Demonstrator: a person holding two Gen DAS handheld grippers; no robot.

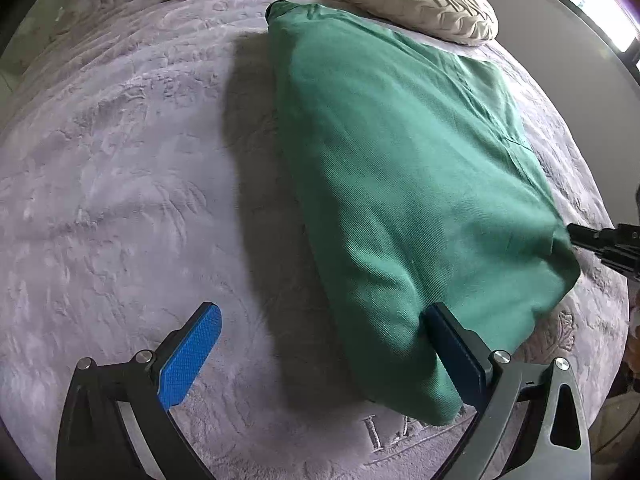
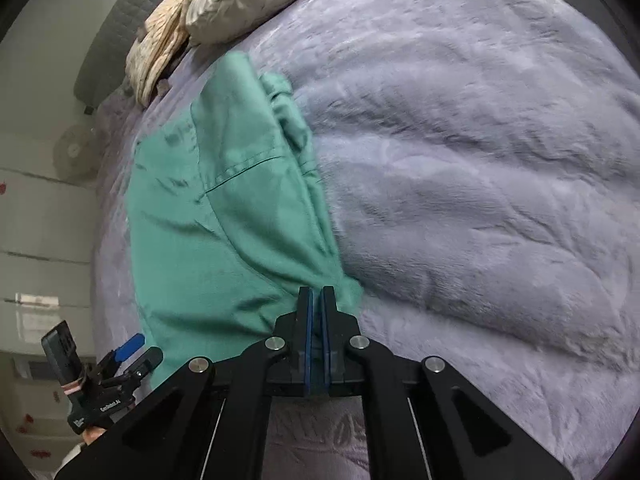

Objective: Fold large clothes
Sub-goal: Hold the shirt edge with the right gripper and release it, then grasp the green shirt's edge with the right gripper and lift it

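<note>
Large green garment (image 1: 400, 184), of ribbed knit fabric, spread lengthwise across a plush lilac bedspread (image 1: 120, 160). Folded into a long panel, narrow at the far end and broad at the near one. Far tip reaching close to a cream round cushion (image 1: 416, 4). Near edge lifted off the bed and draped, casting a dark shadow along its left side. Seam line and an overlapping layer visible on the upper surface (image 2: 240, 172), with a bunched fold along the right edge (image 2: 292, 120). Near right corner drawn into a gathered point.
</note>
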